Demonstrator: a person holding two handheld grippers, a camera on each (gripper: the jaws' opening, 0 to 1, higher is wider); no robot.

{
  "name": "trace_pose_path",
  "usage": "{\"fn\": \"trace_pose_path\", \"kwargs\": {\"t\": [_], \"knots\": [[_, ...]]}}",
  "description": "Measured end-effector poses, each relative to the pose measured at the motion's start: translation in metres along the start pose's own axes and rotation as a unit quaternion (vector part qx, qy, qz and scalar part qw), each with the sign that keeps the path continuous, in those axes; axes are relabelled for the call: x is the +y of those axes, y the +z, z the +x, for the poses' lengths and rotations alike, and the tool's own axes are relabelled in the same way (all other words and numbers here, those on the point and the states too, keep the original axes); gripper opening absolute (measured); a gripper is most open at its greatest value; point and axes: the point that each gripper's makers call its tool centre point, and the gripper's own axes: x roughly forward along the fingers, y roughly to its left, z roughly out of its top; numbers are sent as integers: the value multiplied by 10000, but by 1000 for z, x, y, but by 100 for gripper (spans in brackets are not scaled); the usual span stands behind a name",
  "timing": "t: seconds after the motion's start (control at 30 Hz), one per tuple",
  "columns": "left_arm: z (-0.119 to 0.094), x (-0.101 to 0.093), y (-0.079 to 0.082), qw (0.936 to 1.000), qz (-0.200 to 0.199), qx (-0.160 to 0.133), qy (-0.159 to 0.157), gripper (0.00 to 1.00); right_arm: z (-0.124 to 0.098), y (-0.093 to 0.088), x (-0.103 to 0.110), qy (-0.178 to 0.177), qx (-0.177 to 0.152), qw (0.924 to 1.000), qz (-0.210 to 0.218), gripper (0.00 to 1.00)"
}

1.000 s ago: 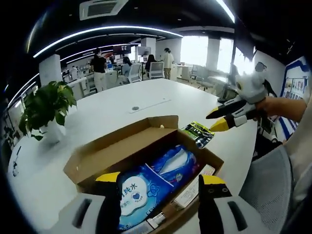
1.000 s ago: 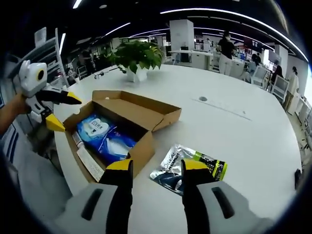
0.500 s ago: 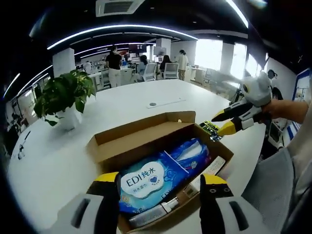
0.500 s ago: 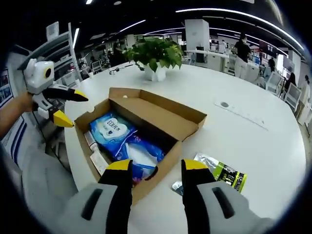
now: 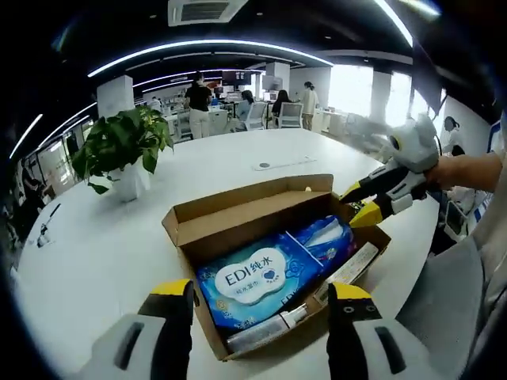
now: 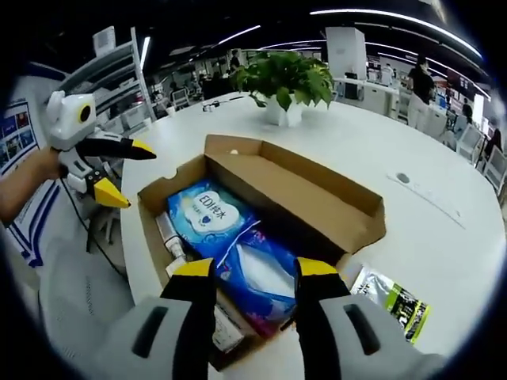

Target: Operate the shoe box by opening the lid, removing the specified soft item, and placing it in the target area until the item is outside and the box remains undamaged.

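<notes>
Both cameras have come closer over the open box since a second ago, and in the left gripper view the right gripper has come down from well above the bench to the box's corner. The white bench [image 5: 95,253] carries the cardboard shoe box [image 5: 238,218], lid folded back toward 12 o'clock in the left gripper view. Inside lies the blue wipes pack [image 5: 253,277], the soft item, still in the box, with a second blue-and-white soft pack [image 6: 265,273] beside it and small tubes along the near wall. A potted plant [image 5: 123,146] stands at 10 o'clock. A green-and-black sachet [image 6: 396,301] lies on the bench just outside the box at 4 o'clock in the right gripper view. The left gripper [image 5: 257,297] hangs before the box, fingers wide, holding nothing. The right gripper [image 6: 245,273] hovers over the packs, fingers wide and empty
</notes>
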Motion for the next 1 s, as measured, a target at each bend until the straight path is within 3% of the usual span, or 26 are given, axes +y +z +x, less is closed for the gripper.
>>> {"fn": "trace_pose_path", "kwargs": {"t": [0.4,0.7,1.0], "knots": [[-6,7,-8,10000,-51,-61,8,73,39,7,23,430,111,9990,-11,33],[-7,13,-10,9995,-287,-155,12,76,59,10,26,618,184,9974,329,30],[-9,15,-8,9991,-322,-274,-27,78,72,3,28,640,355,9966,385,29]]}}
